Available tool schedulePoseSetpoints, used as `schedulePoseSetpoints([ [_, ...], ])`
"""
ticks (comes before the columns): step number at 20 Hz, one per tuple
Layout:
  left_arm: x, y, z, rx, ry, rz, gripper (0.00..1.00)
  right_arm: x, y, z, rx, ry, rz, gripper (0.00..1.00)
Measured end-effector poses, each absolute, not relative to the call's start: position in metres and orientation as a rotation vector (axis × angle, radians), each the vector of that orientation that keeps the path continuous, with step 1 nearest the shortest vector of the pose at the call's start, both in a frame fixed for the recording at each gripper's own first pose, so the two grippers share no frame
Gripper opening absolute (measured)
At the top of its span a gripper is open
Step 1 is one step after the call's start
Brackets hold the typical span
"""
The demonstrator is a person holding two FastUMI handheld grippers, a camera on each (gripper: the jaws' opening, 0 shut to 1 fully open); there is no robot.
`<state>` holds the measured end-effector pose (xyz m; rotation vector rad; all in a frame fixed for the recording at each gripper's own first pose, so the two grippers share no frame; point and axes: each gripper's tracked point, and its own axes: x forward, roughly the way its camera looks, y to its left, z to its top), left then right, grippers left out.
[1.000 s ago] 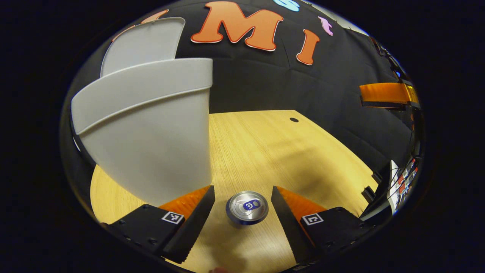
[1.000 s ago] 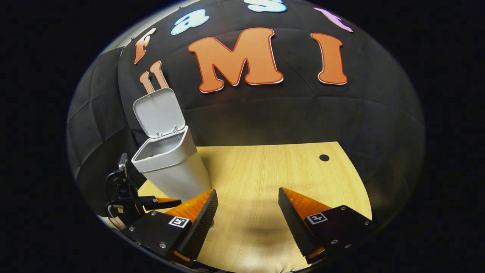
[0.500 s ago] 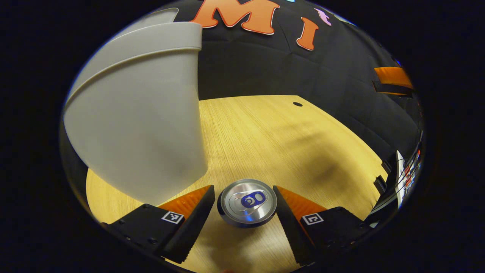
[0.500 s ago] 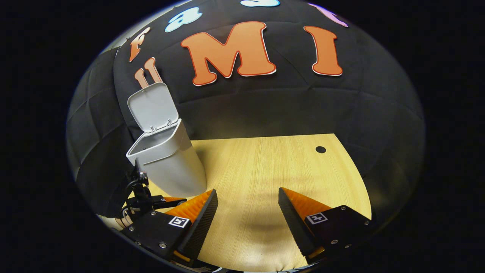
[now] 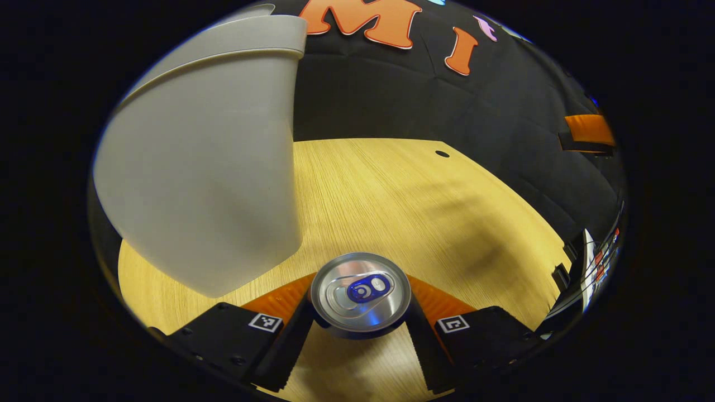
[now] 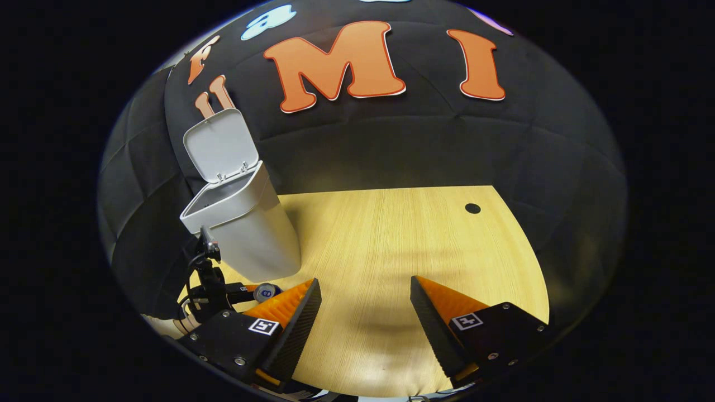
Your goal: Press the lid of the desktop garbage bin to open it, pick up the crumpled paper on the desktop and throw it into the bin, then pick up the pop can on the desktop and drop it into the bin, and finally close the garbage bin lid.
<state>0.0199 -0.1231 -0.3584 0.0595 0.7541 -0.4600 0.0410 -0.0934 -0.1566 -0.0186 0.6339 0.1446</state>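
Left hand-held gripper (image 5: 360,324) clamps upright pop can (image 5: 361,291), tab end toward camera.

Bench (image 6: 402,240): pale wood with a fine straight grain, front edge curving round (the lens bends it).
Hole (image 6: 472,208): small, dark and round, set in the bench top near its far right corner; it shows too in the left gripper view (image 5: 442,153).
Shadows (image 5: 475,245): soft dark patches lying on the wood, right of centre.
Booth wall (image 6: 424,151): black cloth, creased in broad squares, rising straight from the far edge of the bench.
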Motion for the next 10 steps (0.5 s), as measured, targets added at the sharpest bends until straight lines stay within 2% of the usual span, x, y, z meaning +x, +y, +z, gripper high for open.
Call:
schedulePoseSetpoints([
  [5,0.017,-0.119,-0.326,0.062,0.740,-0.478,0.85,0.043,-0.089,-0.154,-0.008,0.624,0.156,0.96],
  [10,-0.010,-0.108,-0.249,0.052,0.659,-0.499,0.85,0.042,-0.084,-0.152,0.012,0.608,0.170,0.96],
])
